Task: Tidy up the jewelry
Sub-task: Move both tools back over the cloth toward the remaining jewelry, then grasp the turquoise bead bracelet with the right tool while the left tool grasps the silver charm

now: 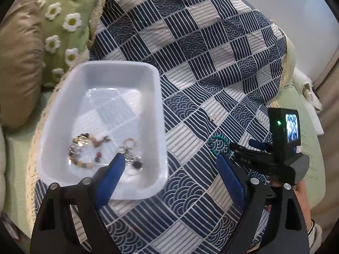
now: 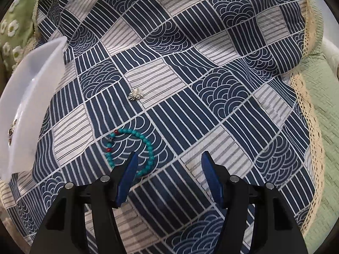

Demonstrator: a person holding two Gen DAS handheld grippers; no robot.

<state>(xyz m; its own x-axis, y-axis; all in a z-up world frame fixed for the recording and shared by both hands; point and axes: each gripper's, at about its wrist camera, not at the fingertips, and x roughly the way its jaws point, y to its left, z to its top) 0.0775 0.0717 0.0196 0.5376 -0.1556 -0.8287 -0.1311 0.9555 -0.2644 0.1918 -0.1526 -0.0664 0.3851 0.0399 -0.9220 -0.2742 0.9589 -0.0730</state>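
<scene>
Two hand-held grippers with black frames and blue finger pads are in view, one per hand. The left gripper (image 1: 169,158) has its fingers spread wide with nothing between them; its left pad (image 1: 112,175) overlaps the near corner of a translucent white rectangular plastic tray (image 1: 63,97), its right pad hangs over the cloth. The right gripper (image 2: 168,158) is likewise wide apart and holds nothing — its left fingertip (image 2: 132,165) sits just over the near arc of a turquoise beaded bracelet with a few red beads (image 2: 148,146), which lies flat on the cloth, outside the tray.

Jewelry by count: two loose pieces on the cloth and, in the tray, what looks like two pieces. Besides the bracelet, the other loose piece is a small silver-and-pearl charm (image 2: 135,94), lying beyond the bracelet and well apart from it. Inside the tray near its front end rest a multicoloured beaded bracelet in browns, yellows and reds (image 1: 84,148) and, just beside it, a silver keyring-like cluster with a dark bead (image 1: 132,158), partly hidden by the left pad.

From the left wrist view, the right gripper's body with a small lit screen and green light (image 1: 284,135) blocks part of the turquoise bracelet.

Everything rests on a navy-and-white patchwork cloth with stripes, wave scallops and cream lace edging (image 2: 211,74) — spread over pale green bedding (image 2: 324,110). Farther back lie a green daisy-patterned cushion (image 1: 65,14) and a tan cushion (image 1: 19,59).
</scene>
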